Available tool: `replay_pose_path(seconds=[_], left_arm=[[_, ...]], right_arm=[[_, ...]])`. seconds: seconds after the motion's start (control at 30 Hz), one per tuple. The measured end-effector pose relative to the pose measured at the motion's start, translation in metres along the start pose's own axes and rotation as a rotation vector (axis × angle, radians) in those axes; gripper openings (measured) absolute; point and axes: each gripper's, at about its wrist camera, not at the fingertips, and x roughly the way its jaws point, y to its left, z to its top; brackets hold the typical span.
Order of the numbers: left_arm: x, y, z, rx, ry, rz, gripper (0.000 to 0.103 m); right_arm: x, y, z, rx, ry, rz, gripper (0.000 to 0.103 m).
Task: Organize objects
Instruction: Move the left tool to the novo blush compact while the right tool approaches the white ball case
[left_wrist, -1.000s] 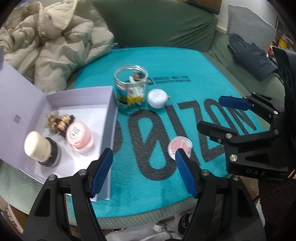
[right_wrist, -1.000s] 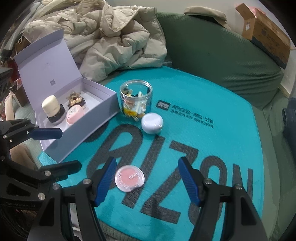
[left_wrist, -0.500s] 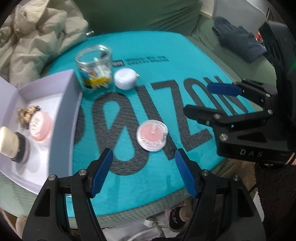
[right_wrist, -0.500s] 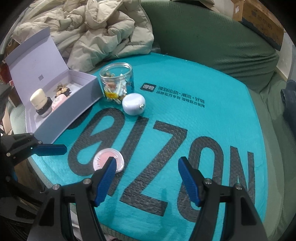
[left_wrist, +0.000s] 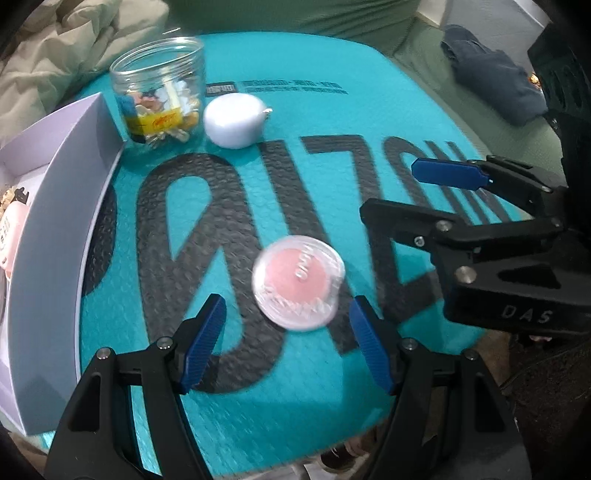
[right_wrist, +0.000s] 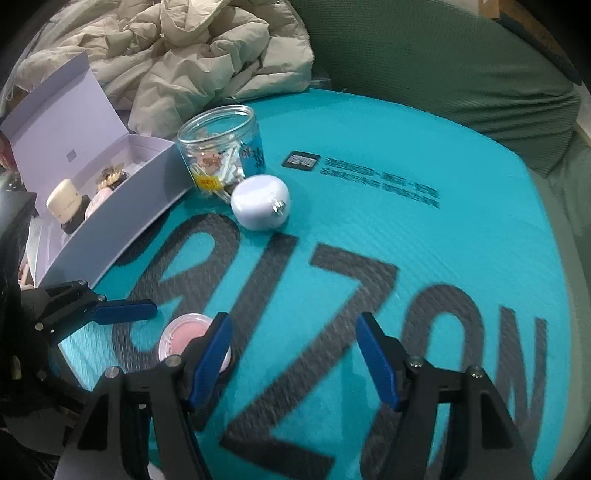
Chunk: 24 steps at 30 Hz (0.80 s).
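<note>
A round clear compact (left_wrist: 298, 282) with pink powder lies flat on the teal mat (left_wrist: 332, 129). My left gripper (left_wrist: 286, 332) hovers open just short of it, and the compact sits ahead of the gap between the blue pads, untouched. My right gripper (right_wrist: 291, 332) is open over the mat's black lettering with nothing between its fingers. Its left finger partly hides the compact (right_wrist: 184, 336). From the right, the right gripper (left_wrist: 391, 190) reaches into the left wrist view. A clear jar (right_wrist: 221, 155) of small items and a white round case (right_wrist: 260, 206) stand farther back.
An open lilac box (right_wrist: 122, 221) at the left holds a cream-capped bottle (right_wrist: 66, 203), a pink jar (right_wrist: 98, 203) and a brown hair clip (right_wrist: 112, 175). A beige puffy jacket (right_wrist: 203, 55) and the green sofa back (right_wrist: 443, 66) lie behind. A dark blue garment (left_wrist: 491, 85) rests at the right.
Both grippers have come down and forward toward the mat. The compact now looms larger and sits just ahead of the left jaws. Neither opening has changed.
</note>
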Motion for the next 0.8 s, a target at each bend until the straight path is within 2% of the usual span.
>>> replay_pose_path(seconds=[0.2,0.53,0.6,0.67,0.8], left_arm=[[0.001,0.021,0.009,-0.061,-0.047,0.050,0.069],[0.003,0.049,0.019,-0.114,-0.078,0.101,0.068],[0.005,0.050,0.021,-0.106,-0.074,0.095,0.068],[0.006,0.049,0.023,-0.091,-0.073,0.108,0.068],[0.008,0.053,0.023,-0.088,-0.085,0.100,0.069]], right_arm=[[0.029,0.002,0.029,-0.024,-0.016,0.043,0.070],[0.076,0.017,0.075,-0.041,-0.027,0.078,0.070],[0.081,0.017,0.079,-0.035,-0.021,0.082,0.068],[0.080,0.017,0.079,-0.030,-0.030,0.086,0.061],[0.075,0.005,0.074,0.015,-0.025,0.134,0.053]])
